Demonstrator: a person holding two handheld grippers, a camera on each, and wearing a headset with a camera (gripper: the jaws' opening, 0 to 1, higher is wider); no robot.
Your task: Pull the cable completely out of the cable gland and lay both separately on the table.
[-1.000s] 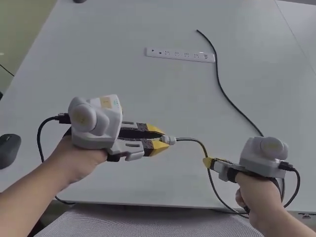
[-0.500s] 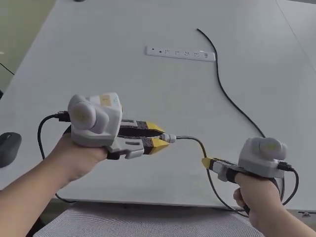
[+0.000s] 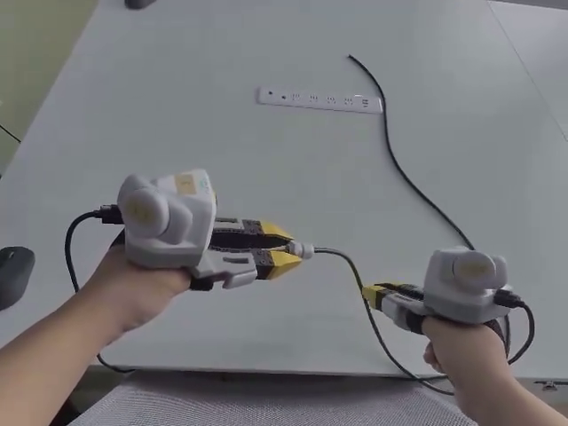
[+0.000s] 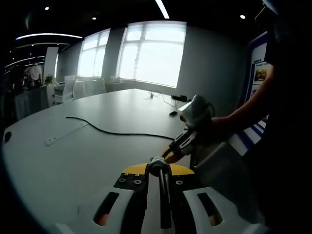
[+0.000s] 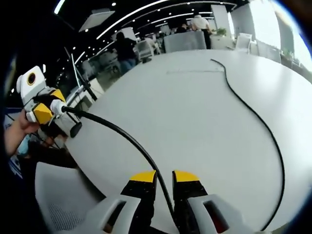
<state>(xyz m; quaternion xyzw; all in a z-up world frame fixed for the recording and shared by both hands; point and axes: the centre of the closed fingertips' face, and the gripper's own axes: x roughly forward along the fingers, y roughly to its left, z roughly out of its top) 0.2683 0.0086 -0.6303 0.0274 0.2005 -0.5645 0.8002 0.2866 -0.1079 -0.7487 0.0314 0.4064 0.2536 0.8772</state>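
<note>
Left gripper: the jaws are clamped on the cable gland, a small pale fitting that juts out past the yellow tips. The left gripper view looks straight along this gripper, with the gland seated between its two tips.

Right gripper: the jaws are drawn almost together and pinch the cable. In the right gripper view the black cable runs down into the narrow gap between the yellow tips of this gripper.

Cable: not yet out of the gland. It leaves the gland's mouth, arcs over to the right gripper, passes through it and hangs on below toward the near edge of the table.

Position of the work: gland and cable are both held in the air above the near part of the table, with the two grippers near each other and facing tip to tip. The right gripper view shows the left gripper and the gland at its left side.

Surroundings: a white power strip lies well behind the grippers. A long black cord snakes across the tabletop from near the strip toward the right gripper. A dark mouse sits at the left edge of the table.

Obstructions: the tabletop directly under the grippers is bare.
</note>
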